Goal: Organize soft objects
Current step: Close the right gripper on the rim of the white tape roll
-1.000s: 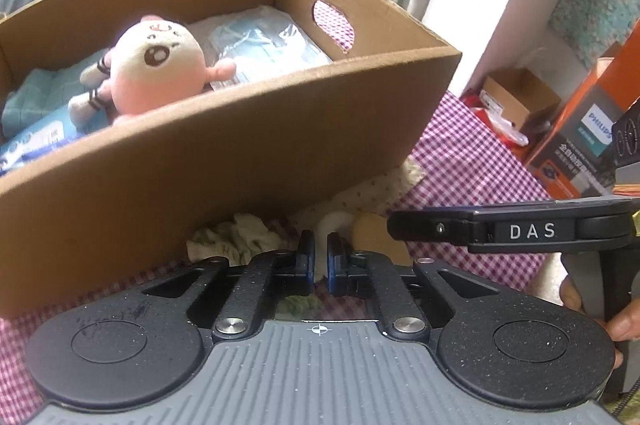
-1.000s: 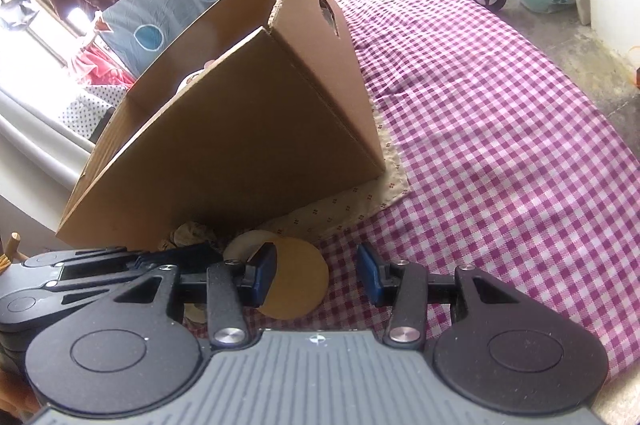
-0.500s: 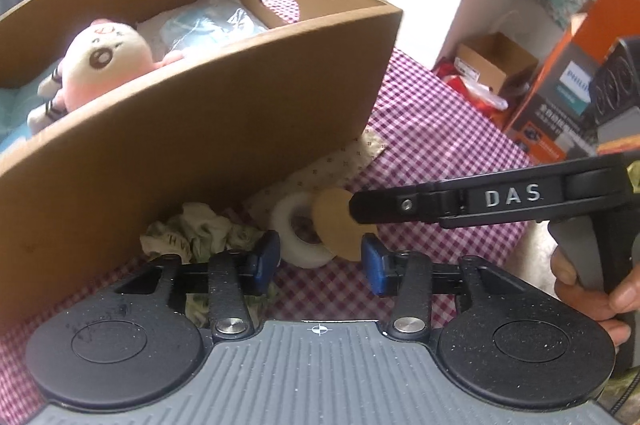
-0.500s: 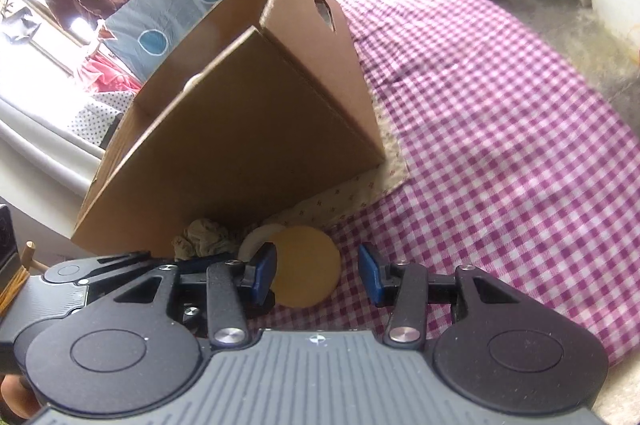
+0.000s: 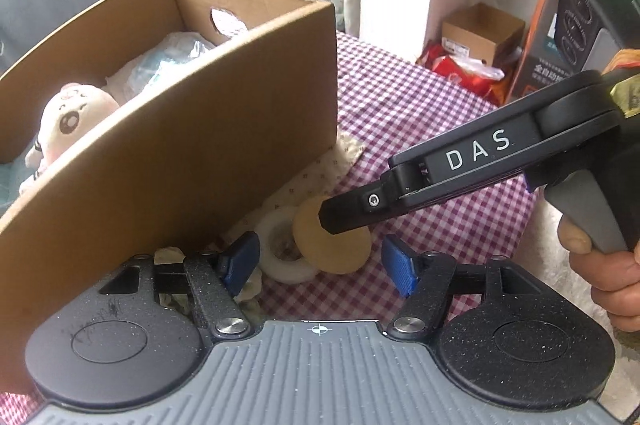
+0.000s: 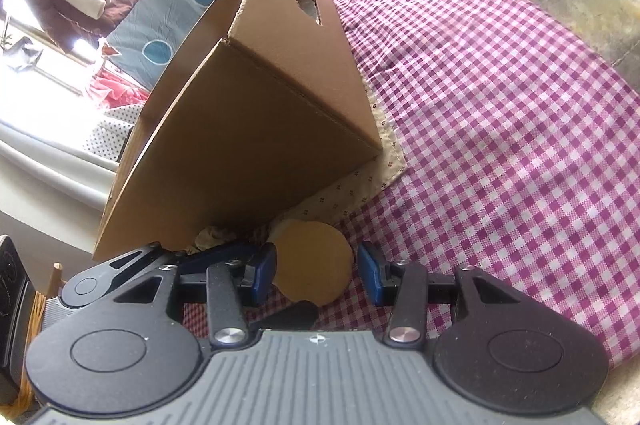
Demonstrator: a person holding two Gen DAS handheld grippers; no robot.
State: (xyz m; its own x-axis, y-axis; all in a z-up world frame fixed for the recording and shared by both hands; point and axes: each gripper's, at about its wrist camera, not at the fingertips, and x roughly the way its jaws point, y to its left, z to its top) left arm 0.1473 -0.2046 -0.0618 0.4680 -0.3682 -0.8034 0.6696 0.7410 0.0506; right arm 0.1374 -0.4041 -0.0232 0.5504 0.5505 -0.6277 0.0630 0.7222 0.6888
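From the left wrist view, the left tongs (image 5: 318, 261) were spreading their jaws, with a white tape roll (image 5: 282, 251) and a tan round pad (image 5: 332, 241) lying on the checked tabletop (image 5: 420, 129) ahead of the gap and nothing pressed by either blue pad. The right tongs (image 5: 340, 217) reached in from the right, tip over the tan round pad; whether it touched could not be told. The cardboard box (image 5: 192, 161) stood just behind, already holding a pink plush toy (image 5: 68, 117) and plastic-wrapped packets (image 5: 168, 61). From the right wrist view, the right tongs (image 6: 316, 271) stood partly parted with the tan round pad (image 6: 312, 261) lying between the jaws, not gripped, close to the foot of the cardboard box (image 6: 248, 145), which sat on a small printed cloth (image 6: 360, 185). To do this pick well, it would probably help to lower the right jaws fully astride the pad's rim before closing, keep the left tongs clear to avoid a clash, then lift over the box wall.
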